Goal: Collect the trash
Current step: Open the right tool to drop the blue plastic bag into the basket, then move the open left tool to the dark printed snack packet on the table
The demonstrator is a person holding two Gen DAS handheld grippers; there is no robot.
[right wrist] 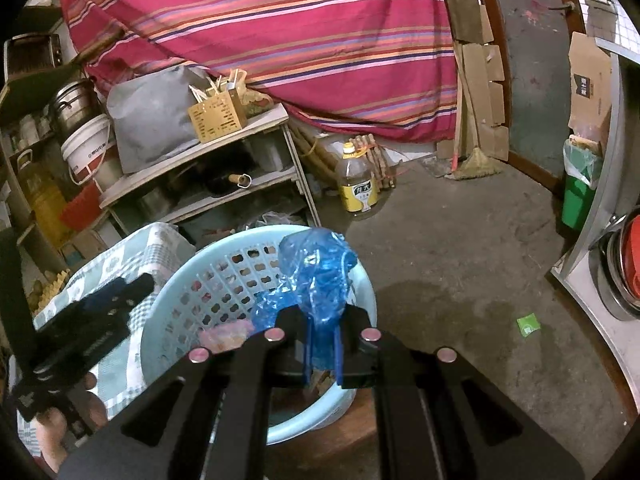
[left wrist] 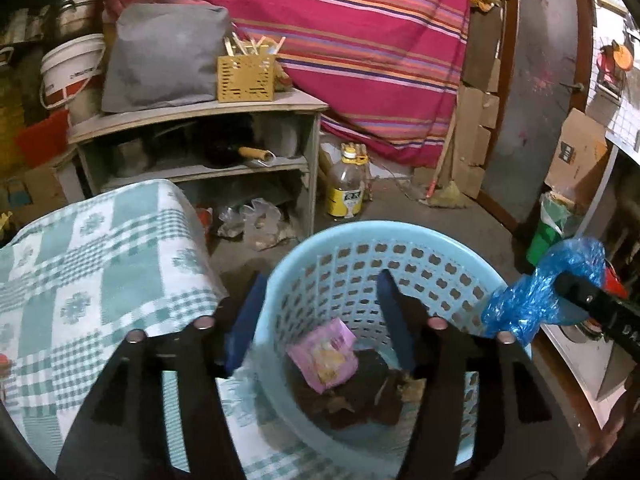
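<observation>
A light blue perforated basket (left wrist: 360, 232) (right wrist: 168, 296) stands in front of me. In it lie a pink wrapper (left wrist: 324, 360) (right wrist: 224, 336) and some brown scraps (left wrist: 360, 400). My left gripper (left wrist: 322, 320) (right wrist: 116, 292) is open above the basket's left side, with nothing pressed between its blue pads. One finger is outside the wall and the other is over the inside. My right gripper (right wrist: 322, 356) (left wrist: 560, 280) is shut on a crumpled blue plastic bag (right wrist: 316, 280) (left wrist: 540, 292), held over the basket's right rim.
A green-and-white checked cloth (left wrist: 100, 280) covers a surface left of the basket. Behind stand a wooden shelf (left wrist: 200, 120), an oil bottle (left wrist: 346, 188) (right wrist: 356, 188) and a green bin (right wrist: 576, 196). A green scrap (right wrist: 528, 325) lies on the concrete floor.
</observation>
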